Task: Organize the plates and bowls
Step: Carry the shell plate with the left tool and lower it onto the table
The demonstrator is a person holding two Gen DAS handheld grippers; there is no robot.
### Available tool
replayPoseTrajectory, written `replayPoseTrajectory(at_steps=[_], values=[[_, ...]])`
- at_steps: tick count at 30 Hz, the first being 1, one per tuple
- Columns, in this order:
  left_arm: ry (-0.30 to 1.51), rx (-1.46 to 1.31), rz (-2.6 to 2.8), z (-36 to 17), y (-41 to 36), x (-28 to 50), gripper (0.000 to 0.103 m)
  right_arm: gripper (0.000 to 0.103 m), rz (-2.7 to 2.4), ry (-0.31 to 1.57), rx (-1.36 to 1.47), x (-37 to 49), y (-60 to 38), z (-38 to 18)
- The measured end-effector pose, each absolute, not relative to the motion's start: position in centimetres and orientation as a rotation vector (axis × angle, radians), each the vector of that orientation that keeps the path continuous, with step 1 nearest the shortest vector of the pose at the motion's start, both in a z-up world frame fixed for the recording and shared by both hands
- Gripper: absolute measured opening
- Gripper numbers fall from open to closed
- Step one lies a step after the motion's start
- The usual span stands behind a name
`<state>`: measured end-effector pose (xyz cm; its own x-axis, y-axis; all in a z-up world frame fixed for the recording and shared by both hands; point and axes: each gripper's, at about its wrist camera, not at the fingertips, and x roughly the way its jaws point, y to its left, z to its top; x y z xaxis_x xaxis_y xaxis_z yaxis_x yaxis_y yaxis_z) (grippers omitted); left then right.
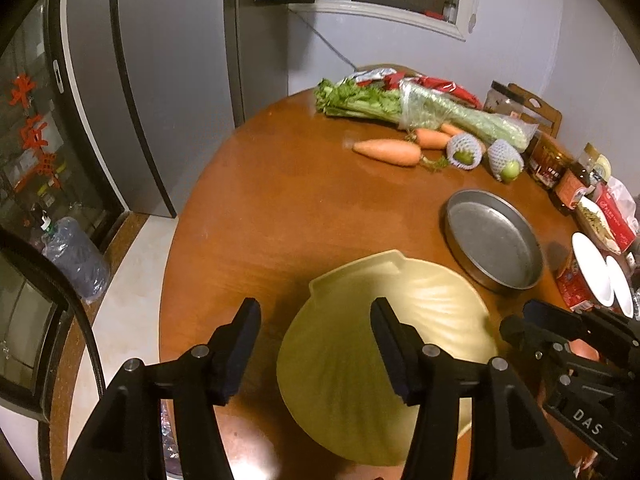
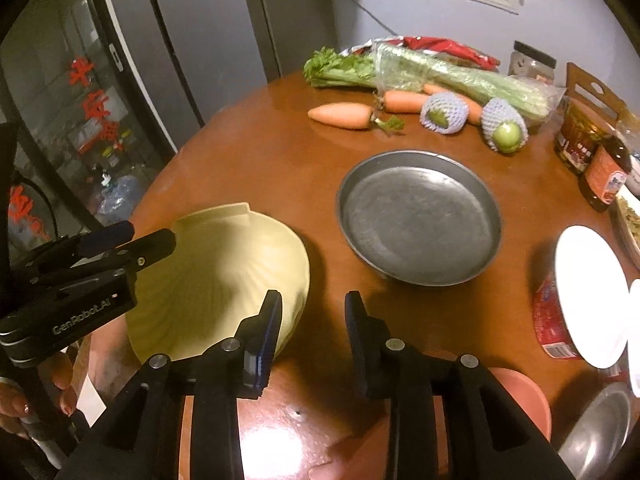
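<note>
A pale yellow shell-shaped plate (image 1: 344, 332) (image 2: 224, 272) lies on the brown round table (image 1: 288, 208) near its front. My left gripper (image 1: 316, 340) is open, and the plate's left rim shows between its fingers without either pad pressing on it. In the right wrist view my right gripper (image 2: 314, 320) is also open, just right of the plate, with bare table in the gap and its left finger (image 2: 268, 328) over the plate's right edge. A grey metal pan (image 1: 492, 240) (image 2: 416, 216) sits empty further right. White plates (image 1: 592, 276) (image 2: 588, 292) rest on a red tub at the right.
Carrots (image 2: 340, 114), celery (image 2: 440, 72), net-wrapped fruit (image 2: 504, 128) and jars (image 2: 580, 140) line the far and right side. A pink bowl (image 2: 520, 396) and a steel bowl (image 2: 600, 424) are at the near right. A grey fridge (image 1: 160, 80) stands beyond the table's left edge.
</note>
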<state>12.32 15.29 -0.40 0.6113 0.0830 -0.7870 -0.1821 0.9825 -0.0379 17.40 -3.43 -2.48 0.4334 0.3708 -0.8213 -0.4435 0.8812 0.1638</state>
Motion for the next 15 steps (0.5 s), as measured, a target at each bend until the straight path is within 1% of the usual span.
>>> replayPoseTrajectory(at_steps=[15], values=[[0.838,-0.072,0.098,2.7,11.5,9.7,0.059,0.035,0.454,0.888,-0.055,14.3,-7.9,1.4]])
